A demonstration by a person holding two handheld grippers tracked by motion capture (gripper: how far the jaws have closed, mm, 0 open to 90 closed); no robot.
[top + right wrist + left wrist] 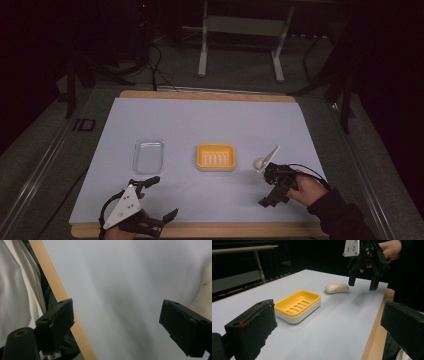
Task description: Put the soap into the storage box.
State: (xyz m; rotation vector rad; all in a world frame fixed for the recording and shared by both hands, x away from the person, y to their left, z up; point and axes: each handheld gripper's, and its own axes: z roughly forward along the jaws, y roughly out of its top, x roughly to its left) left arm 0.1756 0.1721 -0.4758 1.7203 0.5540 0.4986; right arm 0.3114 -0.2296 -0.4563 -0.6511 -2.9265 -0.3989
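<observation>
A yellow soap dish (216, 156) (298, 304) sits empty in the middle of the pale sheet. To its right lies a cream bar of soap (259, 162) (337, 288), and its end shows at the right edge of the right gripper view (207, 282). My right gripper (266, 186) (363, 282) (116, 320) hovers just beside the soap, toward the near edge. It points down with its jaws open and nothing between them. My left gripper (160, 197) (329, 322) is low at the front left, open and empty, facing the dish.
A clear plastic tray (148, 155) lies left of the dish. The wooden table edge (200, 230) (57, 287) runs along the front, close to both hands. A metal stand (240, 30) and cables sit beyond the far edge.
</observation>
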